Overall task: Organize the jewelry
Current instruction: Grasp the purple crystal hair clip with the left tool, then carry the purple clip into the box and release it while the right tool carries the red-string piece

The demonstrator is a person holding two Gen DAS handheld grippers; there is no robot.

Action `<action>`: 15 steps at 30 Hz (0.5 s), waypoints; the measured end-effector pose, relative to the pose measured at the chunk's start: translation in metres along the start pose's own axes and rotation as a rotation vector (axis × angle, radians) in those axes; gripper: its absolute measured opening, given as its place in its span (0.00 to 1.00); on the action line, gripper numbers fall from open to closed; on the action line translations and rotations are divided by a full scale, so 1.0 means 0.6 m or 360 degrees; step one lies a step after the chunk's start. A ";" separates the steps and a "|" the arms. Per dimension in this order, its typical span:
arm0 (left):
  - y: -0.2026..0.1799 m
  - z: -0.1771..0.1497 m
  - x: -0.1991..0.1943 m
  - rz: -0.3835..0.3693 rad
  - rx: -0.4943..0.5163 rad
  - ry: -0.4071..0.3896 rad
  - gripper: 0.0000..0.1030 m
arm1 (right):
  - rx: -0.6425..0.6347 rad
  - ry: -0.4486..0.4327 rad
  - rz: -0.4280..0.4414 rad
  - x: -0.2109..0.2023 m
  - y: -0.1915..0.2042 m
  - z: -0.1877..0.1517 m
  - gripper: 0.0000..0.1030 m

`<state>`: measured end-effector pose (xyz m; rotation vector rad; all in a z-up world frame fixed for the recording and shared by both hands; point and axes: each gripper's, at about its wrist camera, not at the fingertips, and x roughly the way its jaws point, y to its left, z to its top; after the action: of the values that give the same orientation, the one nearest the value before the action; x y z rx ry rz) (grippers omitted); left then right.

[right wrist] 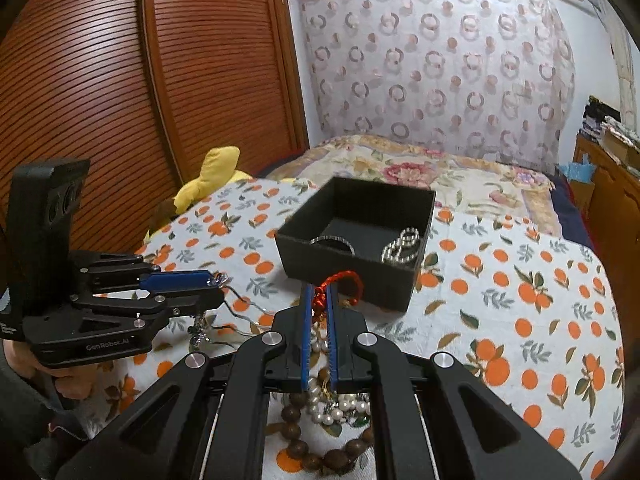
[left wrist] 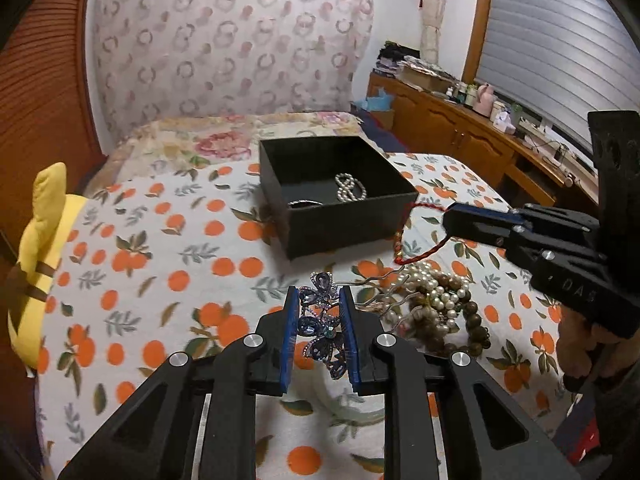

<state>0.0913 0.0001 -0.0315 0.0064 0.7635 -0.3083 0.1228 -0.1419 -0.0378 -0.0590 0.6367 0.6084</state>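
Observation:
My left gripper (left wrist: pixel 320 292) is shut on a blue rhinestone hairpin (left wrist: pixel 322 320), lifted a little off the orange-print bedspread (left wrist: pixel 160 264). From the right wrist view the hairpin's wavy silver prongs (right wrist: pixel 240 306) trail from the left gripper (right wrist: pixel 216 284). My right gripper (right wrist: pixel 319 286) is shut on a red braided cord (right wrist: pixel 340 278), which loops down to the pile (left wrist: pixel 424 254). A black open box (left wrist: pixel 344 220) holds a pearl bracelet (left wrist: pixel 350 188) and a bangle (left wrist: pixel 304 203). A heap of pearls and wooden beads (left wrist: pixel 440 304) lies between the grippers.
A yellow plush toy (left wrist: pixel 40 248) lies at the bed's left edge, by a wooden slatted door (right wrist: pixel 120 100). A cluttered wooden cabinet (left wrist: pixel 460 120) runs along the right wall. A floral quilt (left wrist: pixel 224 140) covers the bed beyond the box.

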 end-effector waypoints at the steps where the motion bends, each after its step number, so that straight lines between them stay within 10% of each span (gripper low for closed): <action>1: 0.004 0.000 -0.003 0.0006 -0.0004 -0.0004 0.18 | 0.0001 -0.0010 0.0002 -0.002 0.000 0.005 0.08; 15: 0.017 0.041 -0.027 0.0042 -0.0026 -0.0121 0.18 | -0.0030 -0.0070 -0.0035 -0.020 -0.016 0.040 0.08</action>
<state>0.1001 0.0114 -0.0038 -0.0106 0.6900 -0.2756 0.1334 -0.1502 -0.0128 -0.0697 0.5874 0.5931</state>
